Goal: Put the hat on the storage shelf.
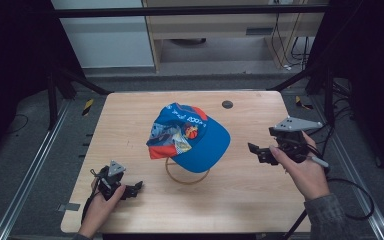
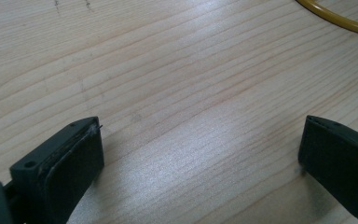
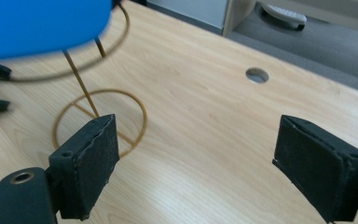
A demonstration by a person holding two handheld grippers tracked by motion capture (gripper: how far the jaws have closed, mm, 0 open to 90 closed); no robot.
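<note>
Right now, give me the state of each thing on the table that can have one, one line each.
Cap: perched on the wire stand, off the tabletop, nothing gripping it.
Wire stand: upright, ring base flat on the table.
Left tool: open, jaws apart over bare wood, holding nothing.
Right tool: open, jaws apart, holding nothing, apart from the cap.

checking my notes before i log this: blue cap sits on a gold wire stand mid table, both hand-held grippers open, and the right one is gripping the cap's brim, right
Not quite. The right hand-held gripper is open but grips nothing: the high view shows it apart from the cap, off to the brim's side. The rest holds: cap on the gold wire stand, left hand-held gripper open too.
</note>
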